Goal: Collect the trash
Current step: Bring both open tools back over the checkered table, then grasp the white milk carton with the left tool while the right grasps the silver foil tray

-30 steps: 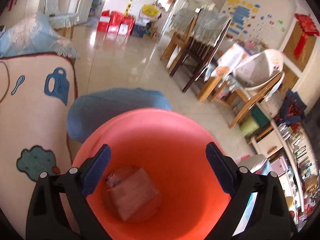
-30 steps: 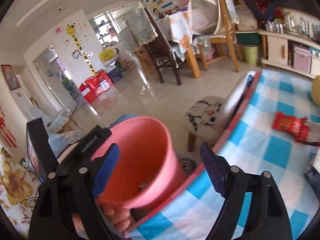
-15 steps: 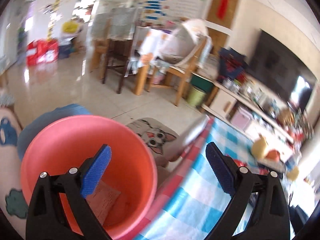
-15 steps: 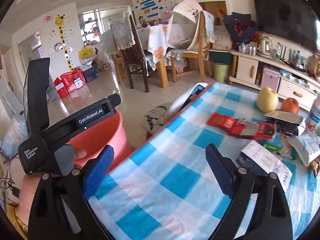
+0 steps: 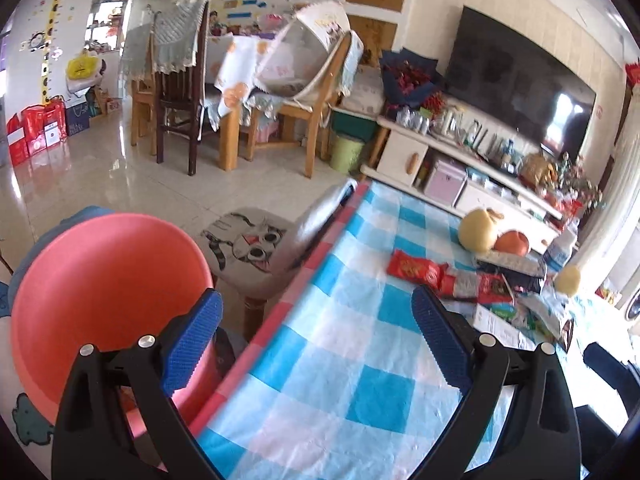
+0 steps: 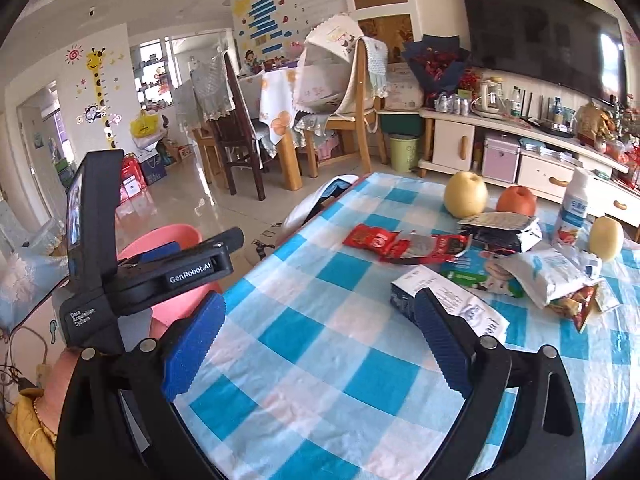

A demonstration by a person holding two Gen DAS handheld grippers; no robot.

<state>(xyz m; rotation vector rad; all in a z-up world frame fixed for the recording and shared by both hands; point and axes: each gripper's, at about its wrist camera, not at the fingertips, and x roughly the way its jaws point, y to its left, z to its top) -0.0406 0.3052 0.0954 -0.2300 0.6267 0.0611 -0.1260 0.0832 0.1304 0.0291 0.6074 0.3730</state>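
Over the checked table (image 6: 320, 360), both grippers (image 6: 318, 344) (image 5: 316, 340) gape wide, empty. A reach for the next wrapper seems underway; the nearest paper slip (image 6: 460, 300) likely needs a flat pinch.

Holding the black left gripper with blue ribbed pads (image 5: 316, 336) level and pointing forward, jaws spread wide with nothing between them. Keeping the matching black right gripper (image 6: 320, 340) beside it, equally wide and empty. Gripping the left tool's handle with a bare hand (image 6: 60, 376) below a yellow sleeve.
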